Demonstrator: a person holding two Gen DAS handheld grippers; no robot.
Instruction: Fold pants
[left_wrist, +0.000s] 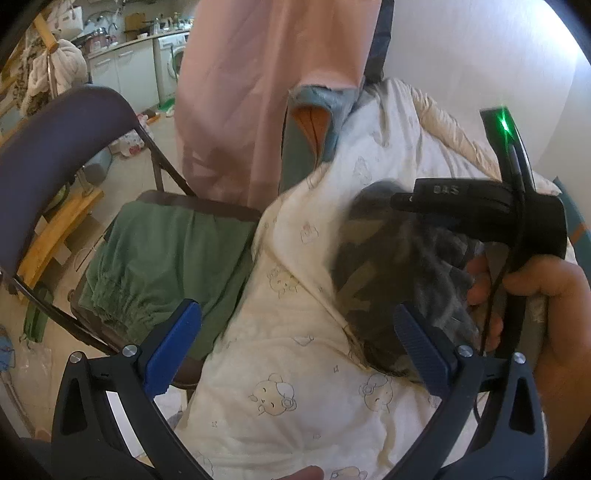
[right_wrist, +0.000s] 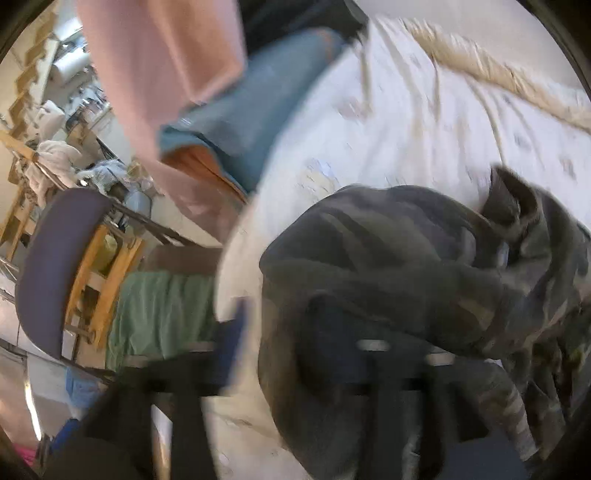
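The dark camouflage-patterned cloth pants (right_wrist: 424, 266) lie bunched in a heap on the white quilt printed with little bears (left_wrist: 295, 387) that covers the bed. The left tongs (left_wrist: 295, 350) stand wide open over the quilt, blue pads apart and empty, with the pants just beside the right-hand pad. The right tongs (right_wrist: 295, 332) hang over the heap (too blurred to tell how far they gape or whether they hold cloth). A folded green garment (left_wrist: 162, 258) rests on a purple-backed folding chair (left_wrist: 55, 155) beside the bed.
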